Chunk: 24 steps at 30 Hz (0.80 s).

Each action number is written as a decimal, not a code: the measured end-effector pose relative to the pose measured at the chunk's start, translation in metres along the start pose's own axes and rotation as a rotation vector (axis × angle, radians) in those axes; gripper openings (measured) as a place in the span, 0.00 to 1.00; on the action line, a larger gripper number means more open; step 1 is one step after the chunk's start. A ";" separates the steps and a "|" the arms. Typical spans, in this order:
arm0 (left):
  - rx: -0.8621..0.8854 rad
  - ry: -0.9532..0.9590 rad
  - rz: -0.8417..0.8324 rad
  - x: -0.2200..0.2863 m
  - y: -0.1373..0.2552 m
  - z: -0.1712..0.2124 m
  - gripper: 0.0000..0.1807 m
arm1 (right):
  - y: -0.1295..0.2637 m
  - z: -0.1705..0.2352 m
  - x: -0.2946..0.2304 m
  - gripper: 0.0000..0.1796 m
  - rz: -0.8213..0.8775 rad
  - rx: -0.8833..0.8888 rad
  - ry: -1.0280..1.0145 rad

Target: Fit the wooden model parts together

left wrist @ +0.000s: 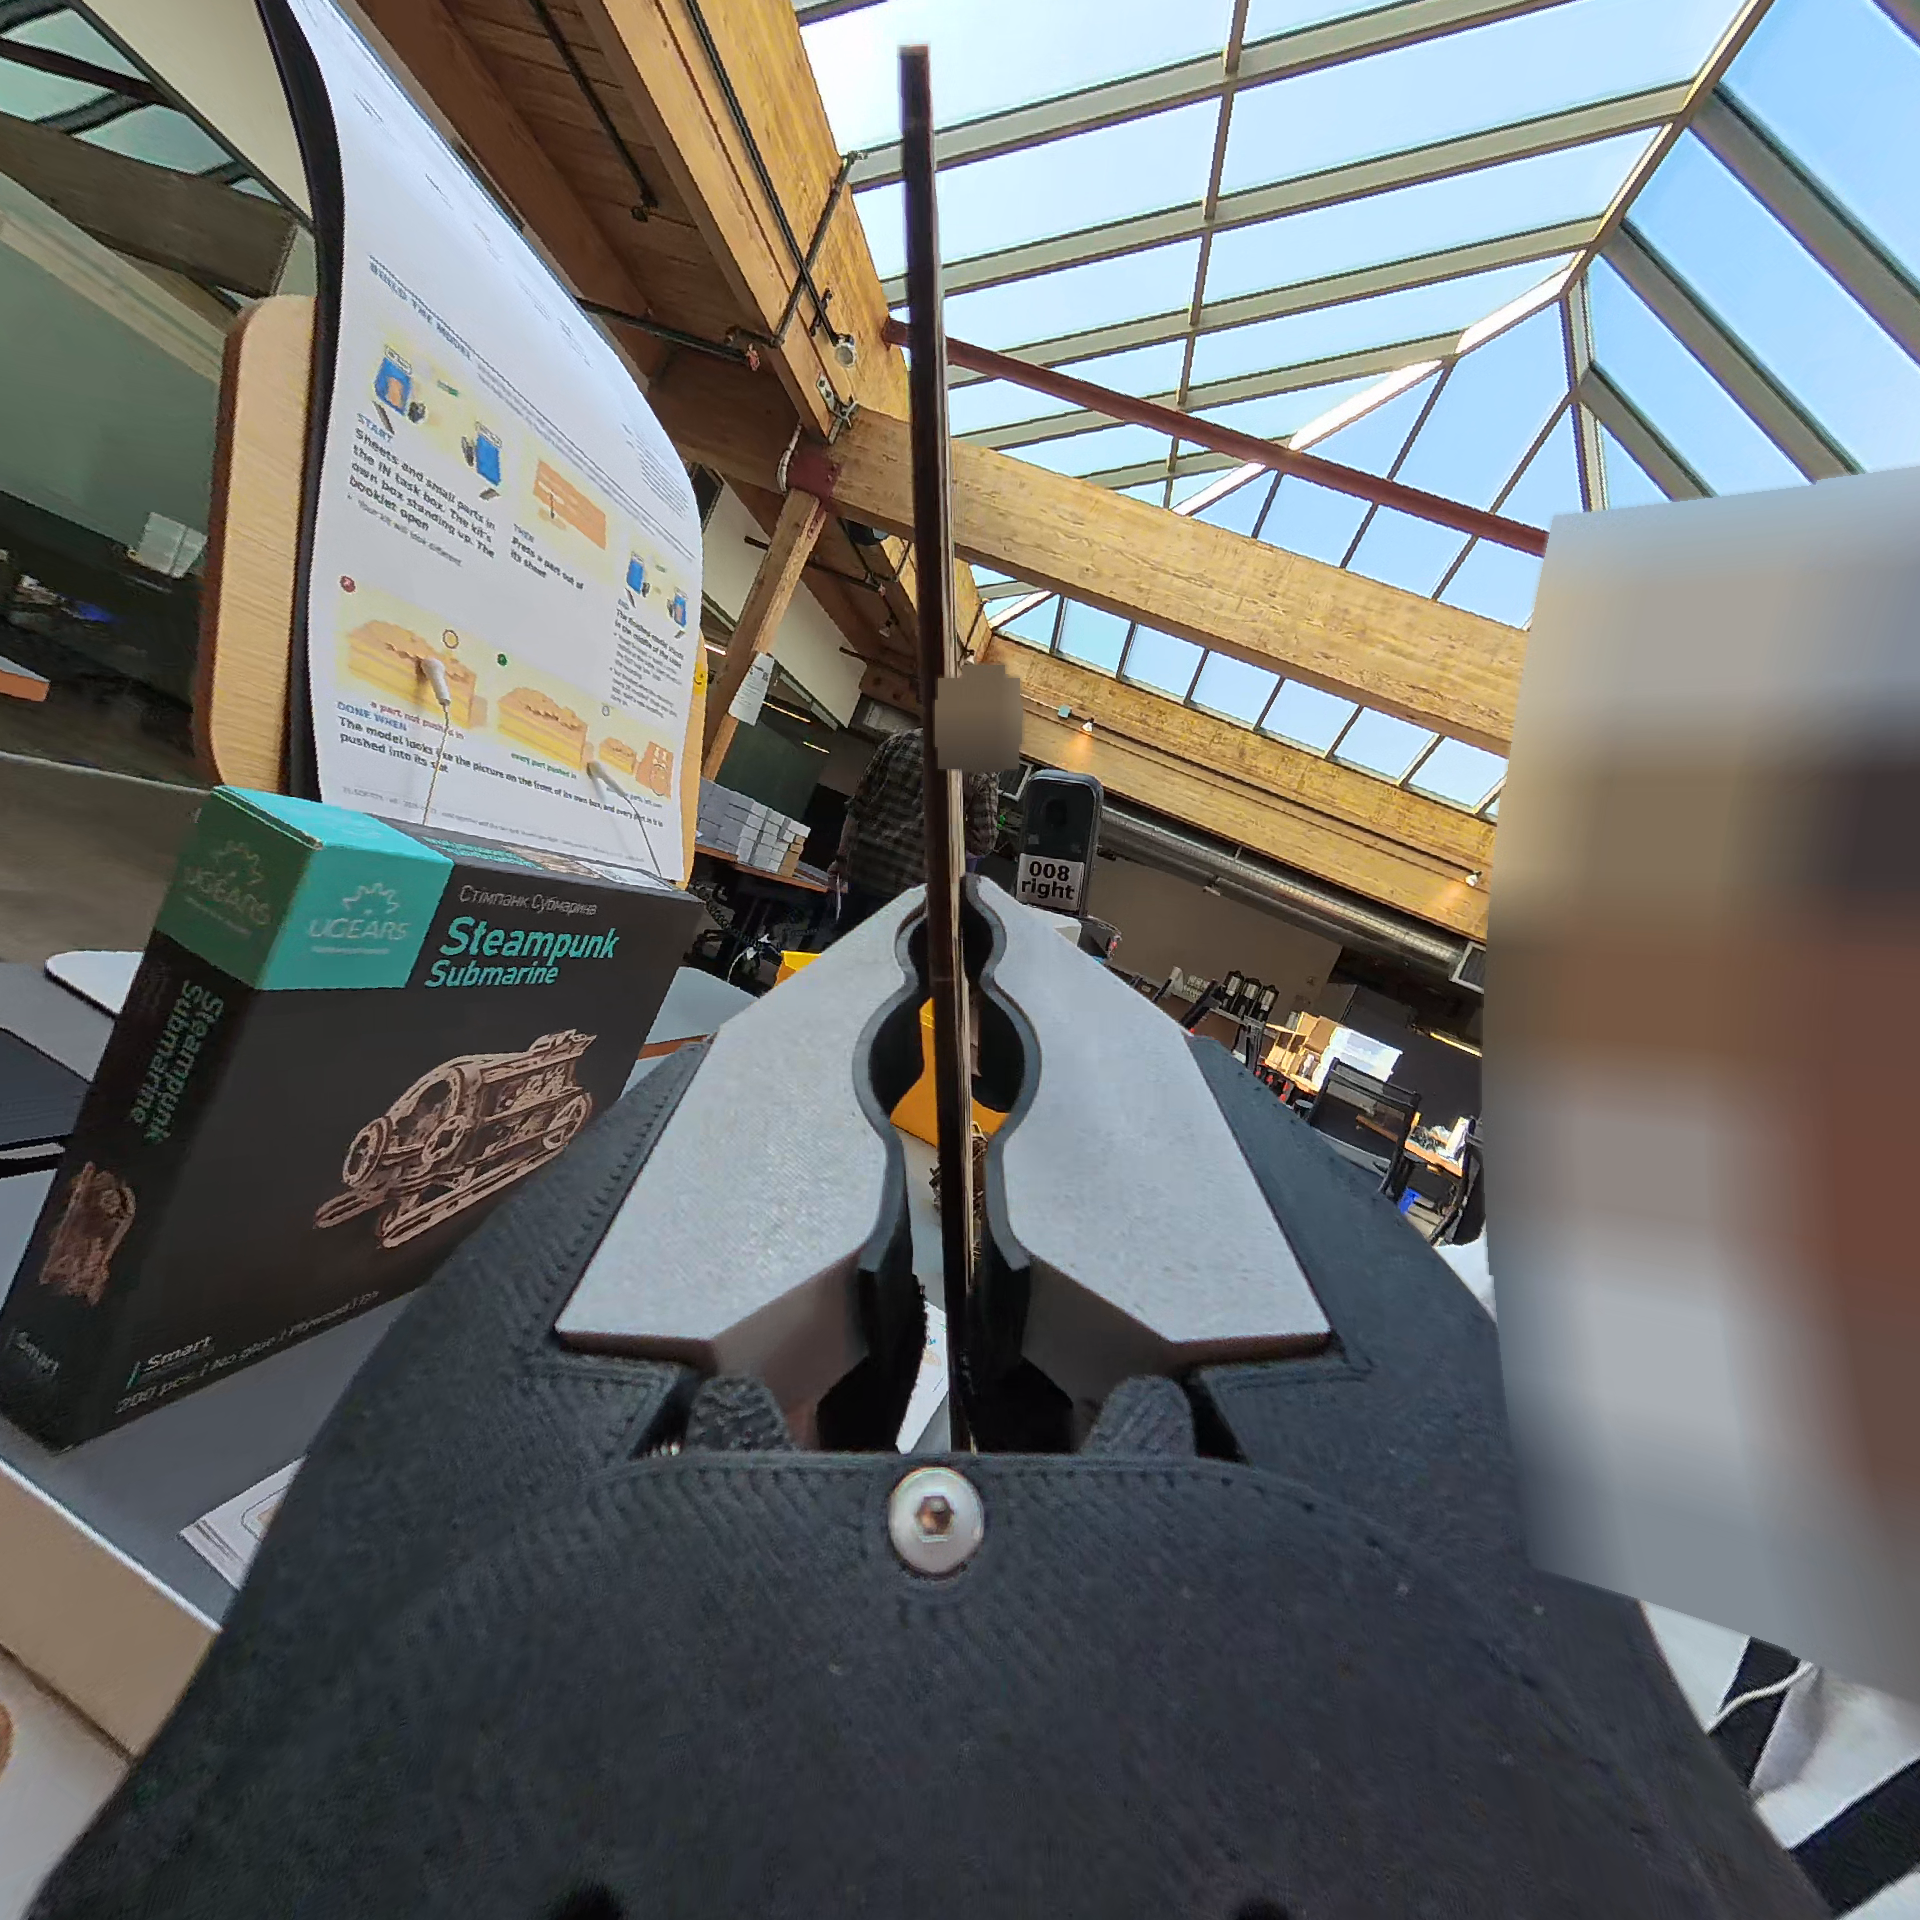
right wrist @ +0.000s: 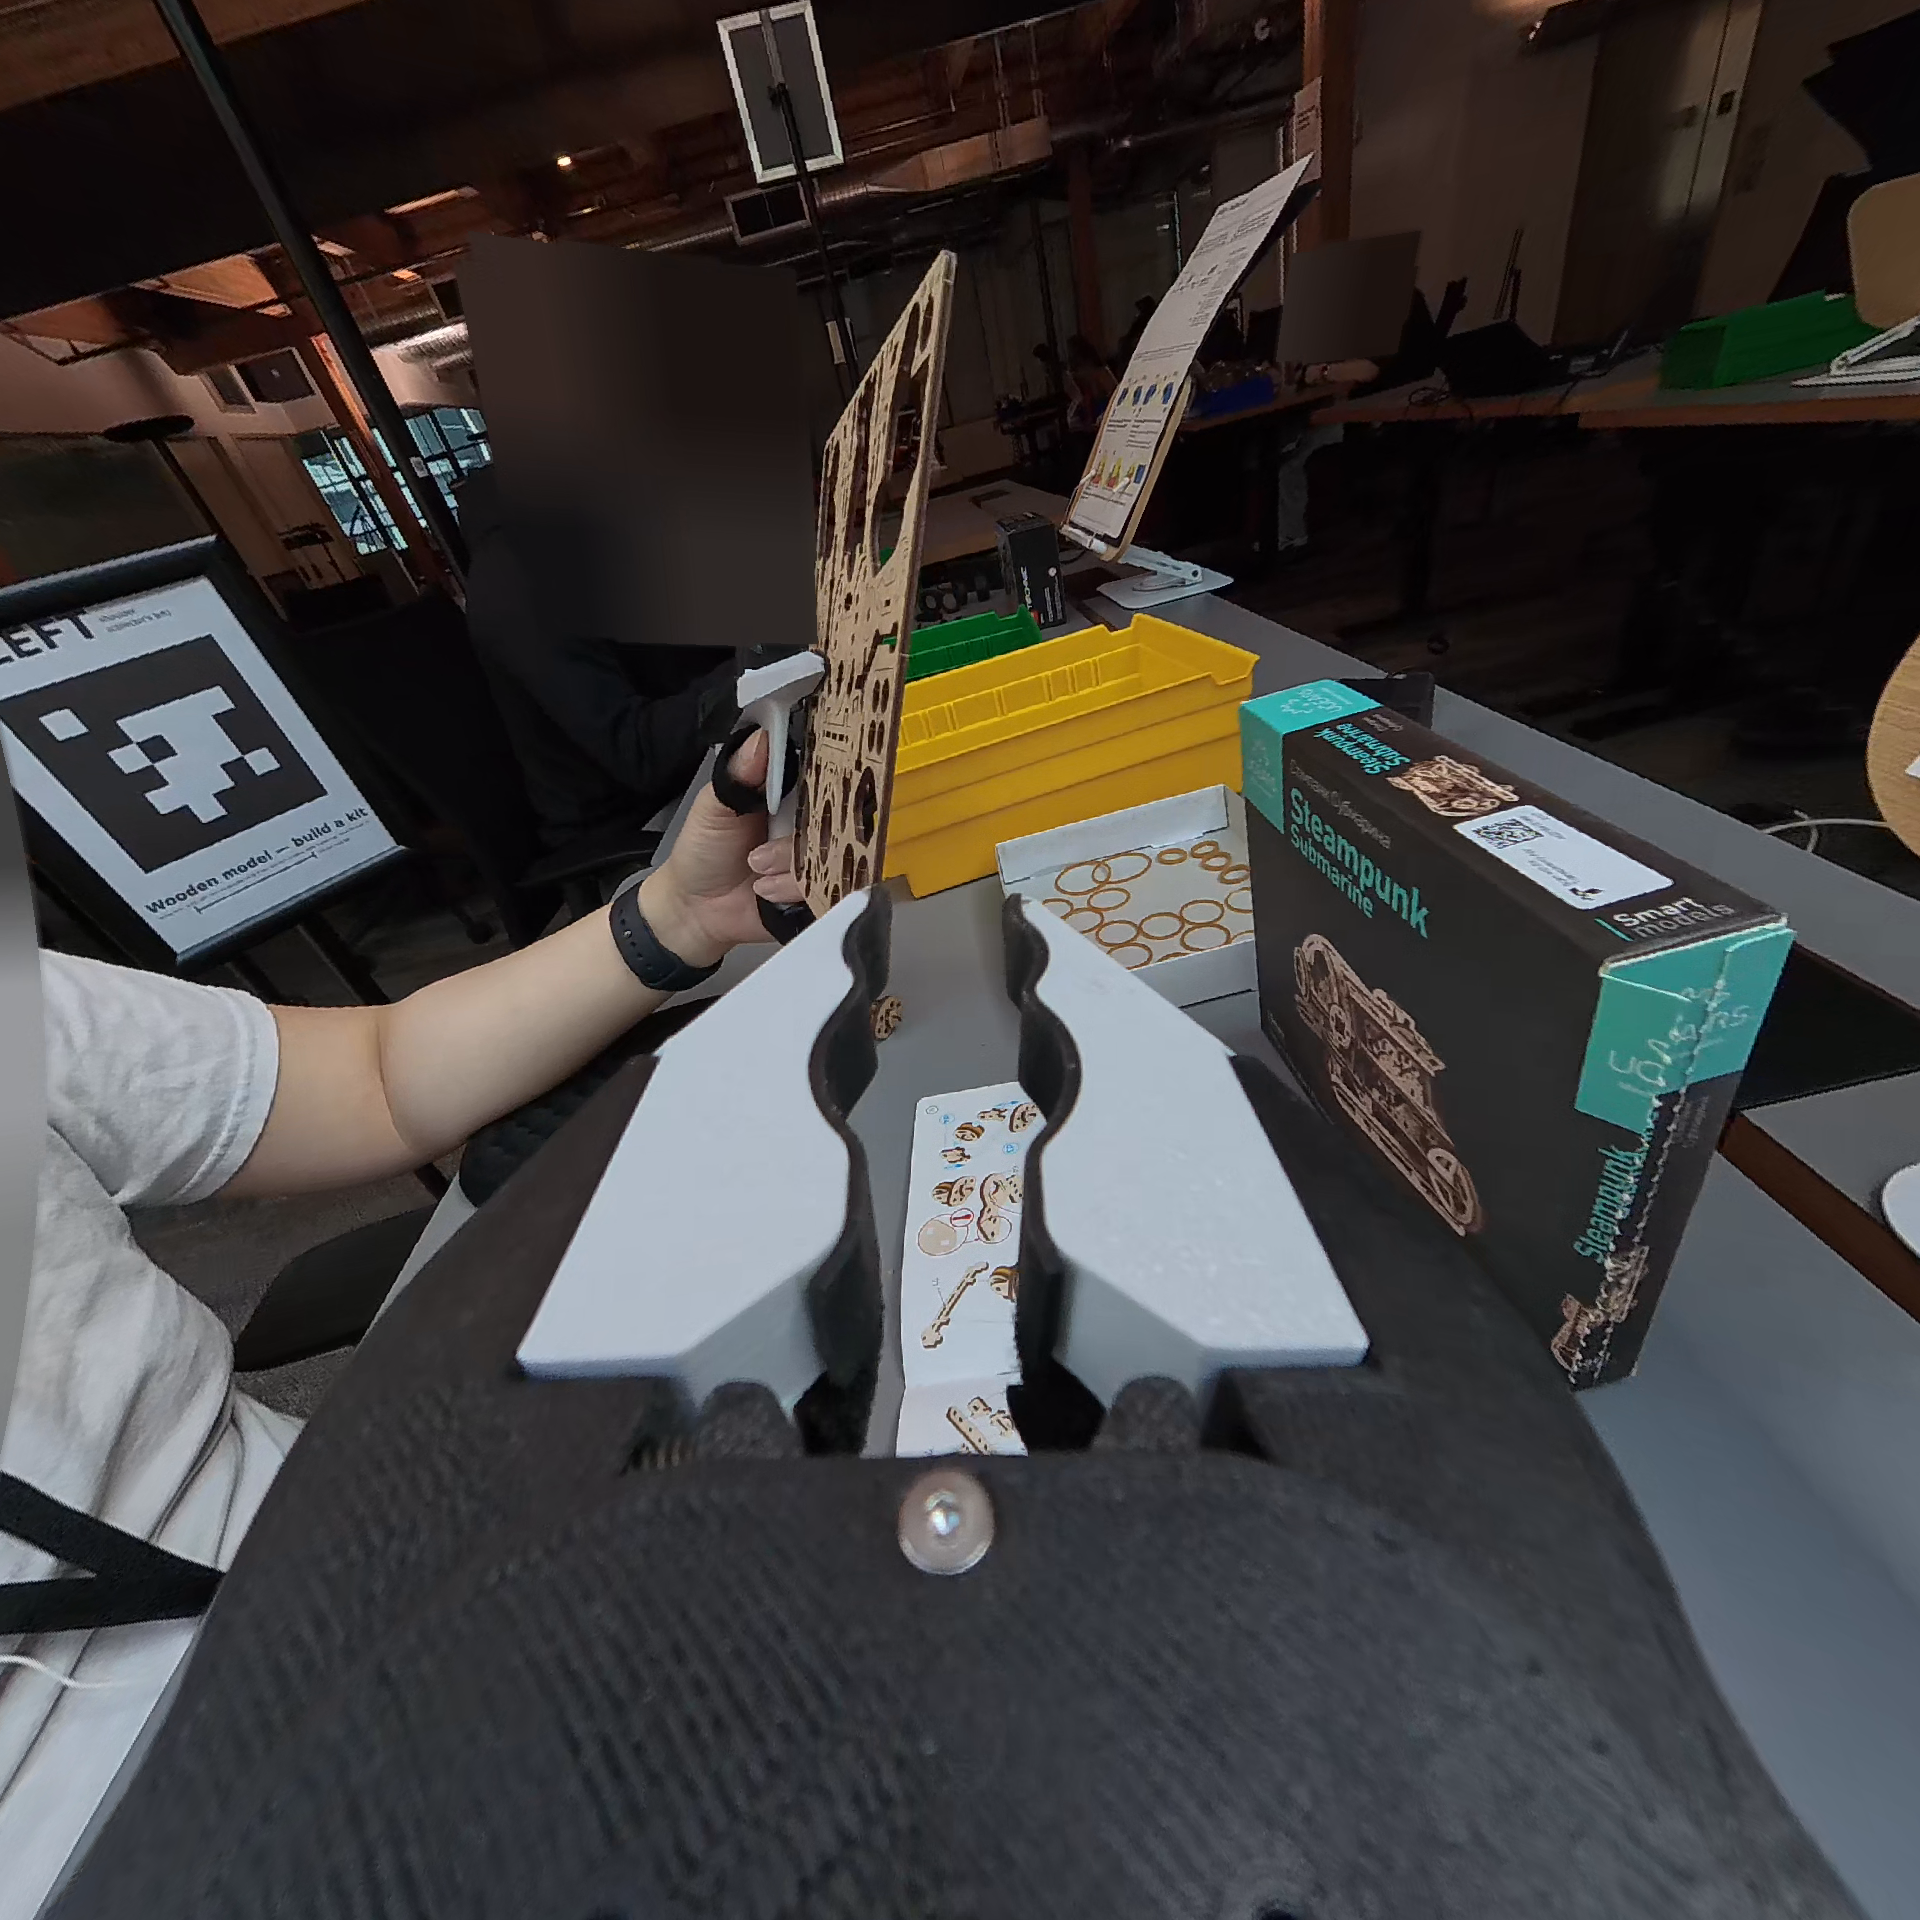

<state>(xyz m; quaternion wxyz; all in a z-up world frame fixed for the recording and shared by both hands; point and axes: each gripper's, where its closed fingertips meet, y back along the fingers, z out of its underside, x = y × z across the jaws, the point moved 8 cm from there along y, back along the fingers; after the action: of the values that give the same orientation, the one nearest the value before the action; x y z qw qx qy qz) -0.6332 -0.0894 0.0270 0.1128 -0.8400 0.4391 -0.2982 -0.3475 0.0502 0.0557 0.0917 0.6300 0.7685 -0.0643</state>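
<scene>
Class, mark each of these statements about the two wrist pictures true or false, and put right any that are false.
1. The left gripper is shut on a thin wooden sheet seen edge-on. True.
2. The right gripper is shut on the instruction booklet. False: its jaws stand open and empty, and the booklet lies on the table below.
3. The yellow bin stands behind the small white tray of wooden rings. True.
4. The black and teal kit box lies flat with its lid open. False: it stands on its long edge, closed.
</scene>
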 end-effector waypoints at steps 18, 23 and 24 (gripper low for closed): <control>-0.065 -0.034 -0.038 -0.001 -0.003 0.005 0.00 | 0.000 0.006 0.006 0.11 0.024 -0.033 0.000; -0.174 -0.075 -0.096 -0.006 -0.010 0.016 0.00 | 0.000 0.010 0.010 0.11 0.034 -0.042 -0.011; -0.183 -0.078 -0.096 -0.005 -0.011 0.018 0.00 | 0.000 0.010 0.011 0.11 0.033 -0.041 -0.014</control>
<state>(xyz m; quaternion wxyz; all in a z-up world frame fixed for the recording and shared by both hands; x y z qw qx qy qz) -0.6176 -0.0800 0.0154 0.0383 -0.8777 0.4191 -0.2291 -0.3490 0.0583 0.0431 0.1110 0.6402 0.7584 -0.0514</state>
